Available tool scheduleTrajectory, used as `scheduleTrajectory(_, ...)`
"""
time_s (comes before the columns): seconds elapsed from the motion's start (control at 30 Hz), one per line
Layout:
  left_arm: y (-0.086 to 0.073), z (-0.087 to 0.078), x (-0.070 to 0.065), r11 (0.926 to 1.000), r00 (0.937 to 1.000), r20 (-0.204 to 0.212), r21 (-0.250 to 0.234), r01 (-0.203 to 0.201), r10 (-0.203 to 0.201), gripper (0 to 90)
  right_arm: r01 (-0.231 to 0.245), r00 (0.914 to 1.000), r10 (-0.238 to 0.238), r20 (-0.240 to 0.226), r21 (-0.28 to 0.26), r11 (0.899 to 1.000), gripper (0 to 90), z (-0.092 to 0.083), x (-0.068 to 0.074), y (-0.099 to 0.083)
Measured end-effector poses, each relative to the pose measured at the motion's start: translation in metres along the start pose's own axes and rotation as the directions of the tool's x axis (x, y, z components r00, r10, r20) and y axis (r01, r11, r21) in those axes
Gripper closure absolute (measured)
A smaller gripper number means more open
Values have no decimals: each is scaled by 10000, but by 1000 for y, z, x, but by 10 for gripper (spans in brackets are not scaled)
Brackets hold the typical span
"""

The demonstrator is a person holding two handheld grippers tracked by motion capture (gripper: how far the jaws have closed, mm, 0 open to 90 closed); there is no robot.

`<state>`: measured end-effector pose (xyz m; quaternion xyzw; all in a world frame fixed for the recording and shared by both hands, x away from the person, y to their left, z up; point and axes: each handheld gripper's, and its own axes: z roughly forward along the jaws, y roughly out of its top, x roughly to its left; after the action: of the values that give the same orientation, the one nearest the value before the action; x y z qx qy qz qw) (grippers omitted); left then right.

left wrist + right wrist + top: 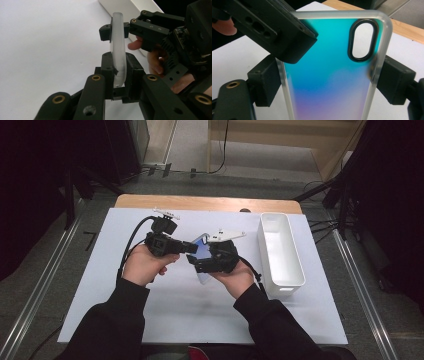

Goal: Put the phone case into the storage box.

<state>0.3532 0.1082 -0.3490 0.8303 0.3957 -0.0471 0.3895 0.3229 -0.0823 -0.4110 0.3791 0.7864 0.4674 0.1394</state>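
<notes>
The phone case [329, 75] is glossy, shading from teal to violet, with frosted clear edges and an oval camera cutout. It is held above the mat's [100, 285] middle: the left gripper [117, 72] clamps its thin edge, and the right gripper [327, 82] spans its width, jaws against both sides.

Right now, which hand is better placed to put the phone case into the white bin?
Right: the right gripper clamps the phone case, and the white bin sits just beside that hand.
</notes>
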Motion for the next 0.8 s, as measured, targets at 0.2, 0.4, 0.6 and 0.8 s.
scheduleTrajectory(0.2, 0, -10, -1, 9992, 9994, 191, -288, -283, 288, 613, 241, 9986, -238, -465, 50, 9997, 147, -4, -4, 2)
scheduleTrajectory(0.4, 2, -21, 1, 9963, 9966, 479, -570, -640, 668, 490, 205, 9944, -201, -1037, 28, 9998, 147, -8, -11, 3)
scheduleTrajectory(0.6, 0, -32, 1, 9846, 9851, 806, -998, -1435, 1517, 388, 577, 9862, -555, -1562, 95, 9983, 147, -12, -18, 4)
scheduleTrajectory(0.8, -5, -36, 2, 9657, 9589, 1341, -1059, -2372, 2502, 341, 1104, 9710, -1021, -2161, 265, 9935, 147, -15, -21, 4)
